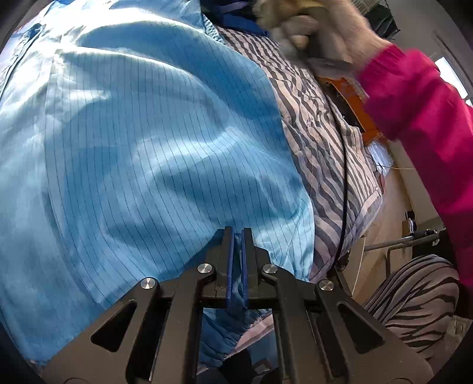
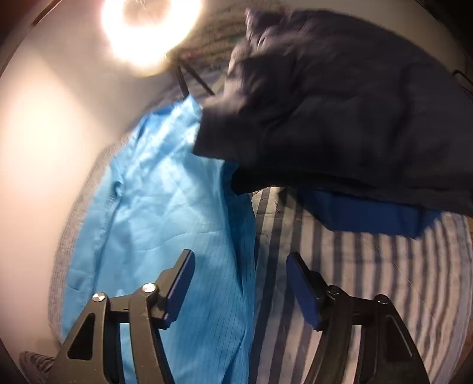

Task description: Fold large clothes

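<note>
Striped bedding (image 1: 322, 153): grey/white, covers the whole work surface; seen in both wrist views.

Light-blue garment (image 1: 142, 141): large, pin-striped, spread over the bedding w/ soft creases; fills most of the left wrist view. In the right wrist view its long edge runs approx. top to bottom, striped bedding bare to the right of it.

Dark navy garment (image 2: 340, 103): crumpled, blurred, lies at the far side of the bedding; one corner overlaps the light-blue garment's far end.

Bright-blue cloth (image 2: 363, 215): folded, partly under the navy garment, resting on the stripes.

Pink sleeve (image 1: 419, 112): person's arm, upper right of left wrist view; hand (image 1: 319, 26) blurred, grasping a device, details unclear.

Black cable (image 1: 344, 177): runs along the bedding beside the garment's edge.

Left gripper (image 1: 236, 232): jaws closed, blue pads pinching the light-blue garment's near edge.

Right gripper (image 2: 239, 257): jaws apart, nothing held; sits above the garment edge/bedding boundary, left finger over light-blue fabric, right finger over stripes.
</note>
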Motion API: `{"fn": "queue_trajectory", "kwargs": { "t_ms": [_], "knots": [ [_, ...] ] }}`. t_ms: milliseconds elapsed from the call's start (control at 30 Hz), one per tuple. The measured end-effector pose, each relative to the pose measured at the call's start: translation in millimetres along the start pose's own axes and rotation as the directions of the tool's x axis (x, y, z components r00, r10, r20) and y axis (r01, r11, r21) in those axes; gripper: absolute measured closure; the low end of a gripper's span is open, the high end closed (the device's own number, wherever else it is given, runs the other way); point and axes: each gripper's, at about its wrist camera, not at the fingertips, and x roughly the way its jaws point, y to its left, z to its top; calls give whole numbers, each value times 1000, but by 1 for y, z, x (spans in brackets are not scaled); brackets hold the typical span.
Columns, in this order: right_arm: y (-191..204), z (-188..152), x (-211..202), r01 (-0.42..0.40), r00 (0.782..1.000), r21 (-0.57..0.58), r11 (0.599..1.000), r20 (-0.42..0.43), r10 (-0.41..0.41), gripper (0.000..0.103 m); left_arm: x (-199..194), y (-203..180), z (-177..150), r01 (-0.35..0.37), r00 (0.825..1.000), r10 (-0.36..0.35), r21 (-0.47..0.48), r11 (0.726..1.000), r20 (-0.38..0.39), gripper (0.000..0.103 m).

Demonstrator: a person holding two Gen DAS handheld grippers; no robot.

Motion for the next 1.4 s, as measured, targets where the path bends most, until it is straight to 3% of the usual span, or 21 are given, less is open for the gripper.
{"fn": "queue_trajectory", "kwargs": {
  "t_ms": [67,133,200,333,400,500,567,633,700,733,767,833,900,967,1033,1133,1167,1267,1400],
  "knots": [
    [2,4,19,21,999,-9,1000,-43,-22,99,-1,1,-2,2,1000,-2,10,1000,-2,102],
    [11,11,29,155,986,-55,986,-59,-158,103,0,-1,-4,8,1000,-8,19,1000,-7,102],
    [21,18,20,277,960,-113,954,-6,-280,103,2,-8,-8,7,1000,-7,51,999,-6,103],
    [30,32,11,368,930,-133,920,55,-363,103,4,-7,-8,22,1000,-21,53,998,-3,103],
    [33,28,21,333,942,-163,929,13,-336,103,3,-5,-7,39,999,-38,38,999,-13,102],
    [33,19,28,322,943,-176,930,-31,-332,97,-3,-5,-7,28,1000,-28,42,999,-14,102],
    [31,15,19,306,949,-148,941,-31,-313,74,-17,-6,-9,21,1000,-20,39,999,-5,102],
    [29,9,5,247,967,-119,962,-33,-253,73,-43,-1,-12,18,999,-19,27,999,26,102],
    [30,-4,-15,204,977,-123,971,-32,-209,72,-75,12,-20,-2,997,2,9,1000,75,96],
    [31,-13,-26,194,979,-129,973,-32,-199,68,-94,23,-23,-20,994,21,-10,1000,104,81],
    [32,-21,-34,177,982,-130,976,-36,-183,62,-110,36,-26,-38,991,42,-36,999,127,59],
    [30,-41,-55,115,992,-110,987,-48,-120,53,-146,72,-36,-81,978,103,-123,989,182,46],
    [27,-63,-73,67,996,-86,994,-56,-72,49,-176,114,-45,-145,961,189,-217,965,200,46],
    [22,-88,-88,11,997,-43,999,-77,-14,49,-204,165,-56,-214,937,289,-333,919,198,46],
    [21,-115,-97,-29,995,-7,1000,-100,28,49,-218,203,-67,-215,933,311,-414,885,180,45],
    [21,-153,-104,-69,991,47,996,-111,74,38,-225,264,-81,-143,954,262,-549,824,146,42],
    [18,-160,-100,-75,990,65,995,-116,82,36,-223,282,-88,-100,963,228,-595,797,143,42],
    [14,-184,-87,-114,981,148,982,-142,135,36,-206,304,-101,35,982,94,-649,760,163,42],
    [3,-214,-71,-171,962,256,951,-167,218,36,-196,300,-105,113,978,27,-641,759,205,42]
  ]
}}
